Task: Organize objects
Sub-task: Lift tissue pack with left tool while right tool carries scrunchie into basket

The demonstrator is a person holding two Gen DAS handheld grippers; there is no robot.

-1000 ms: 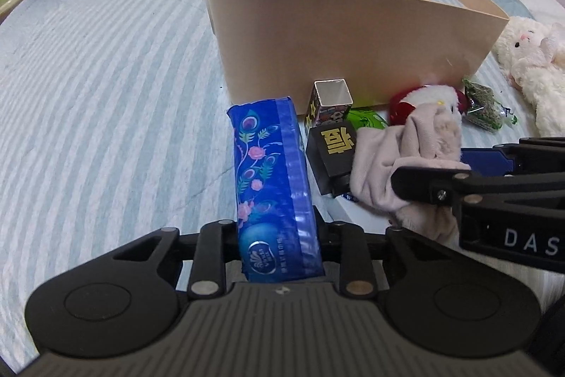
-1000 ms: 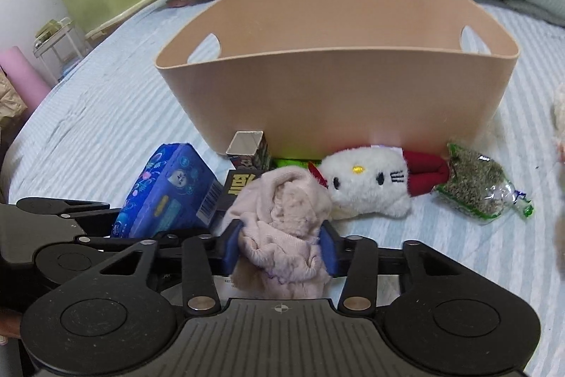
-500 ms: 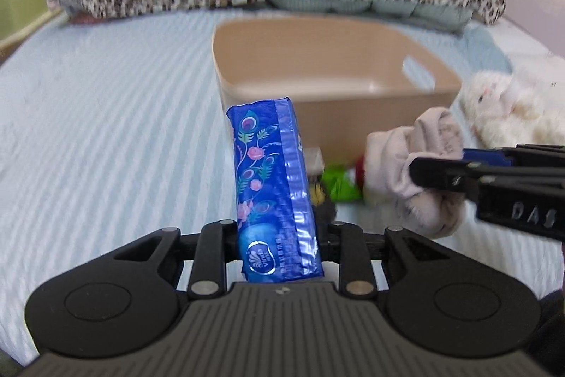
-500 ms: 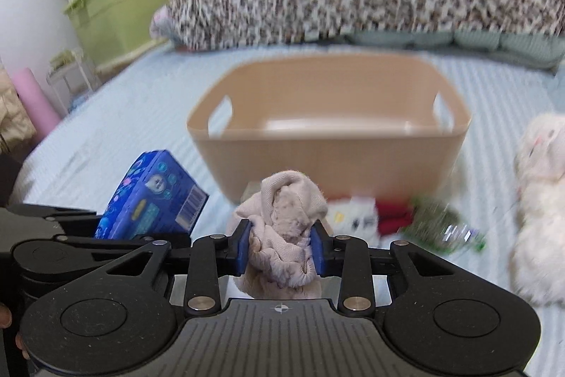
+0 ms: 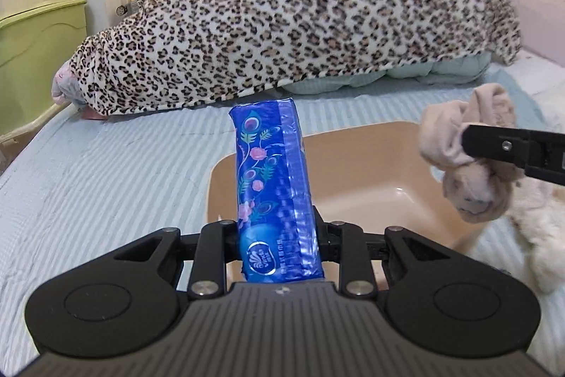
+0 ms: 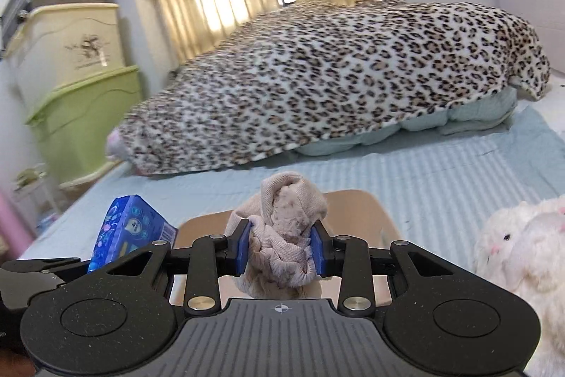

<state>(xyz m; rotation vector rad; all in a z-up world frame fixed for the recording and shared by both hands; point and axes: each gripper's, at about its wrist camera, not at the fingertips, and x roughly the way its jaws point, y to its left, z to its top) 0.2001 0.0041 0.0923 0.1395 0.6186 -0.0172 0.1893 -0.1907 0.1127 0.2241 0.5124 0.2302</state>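
While both of my grippers hang above the bed, each one carries something, so I judge the tidying to be mid-delivery and not yet finished. My left gripper (image 5: 279, 232) has its jaws closed tight on a blue tissue pack (image 5: 273, 179) printed with flowers; the pack stands nearly upright between them. My right gripper (image 6: 280, 248) has its jaws pressed into a bundle of beige cloth (image 6: 282, 228), which bulges above and below the blue pads (image 6: 243, 246).

Below and ahead of both sits a tan plastic bin (image 5: 370, 161) on the striped blue bedsheet (image 5: 106, 172). Whatever of its pale floor I can see looks bare, though the grippers hide much of it, so I cannot say it holds nothing. Neither item is inside yet; both are held over or just short of the near rim.

Off to my right, a white plush toy (image 6: 519, 249) lies on the sheet outside the bin, probably still to be put away. A leopard-print blanket (image 6: 335, 76) is heaped at the head of the bed.
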